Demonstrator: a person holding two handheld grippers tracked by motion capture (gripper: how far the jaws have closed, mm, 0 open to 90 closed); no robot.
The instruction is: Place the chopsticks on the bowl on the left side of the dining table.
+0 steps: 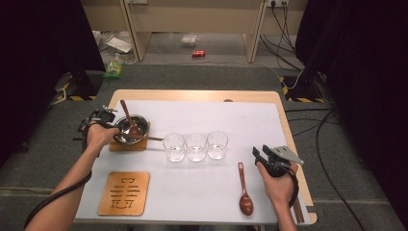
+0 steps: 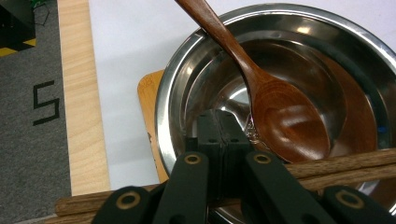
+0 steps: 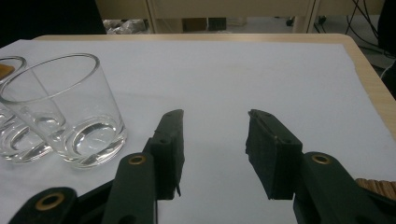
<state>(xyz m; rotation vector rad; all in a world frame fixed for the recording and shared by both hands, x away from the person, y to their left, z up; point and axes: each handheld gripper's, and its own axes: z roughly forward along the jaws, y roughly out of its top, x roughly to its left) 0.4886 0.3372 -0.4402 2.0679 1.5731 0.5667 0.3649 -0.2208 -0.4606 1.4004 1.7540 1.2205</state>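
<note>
A steel bowl (image 1: 121, 138) (image 2: 280, 14) stands on a wooden coaster (image 1: 126, 146) at the table's left. A wooden spoon (image 1: 129, 118) (image 2: 261, 88) leans inside it, and a pair of wooden chopsticks (image 1: 150, 138) (image 2: 345, 165) lies across its near rim. My left gripper (image 1: 109, 124) (image 2: 219, 128) reaches over the chopsticks into the bowl, its pads pressed together with nothing seen between them. My right gripper (image 1: 260, 153) (image 3: 215, 140) stands open over bare white sheet at the right. A second wooden spoon (image 1: 244, 190) lies just left of that hand.
Three glasses (image 1: 196, 146) stand in a row mid-table; the nearest glass (image 3: 70, 116) is left of my right jaws. A patterned wooden coaster (image 1: 124, 193) lies front left. Wooden sticks (image 1: 299, 209) lie at the front right edge. A white sheet (image 1: 207, 115) covers the table.
</note>
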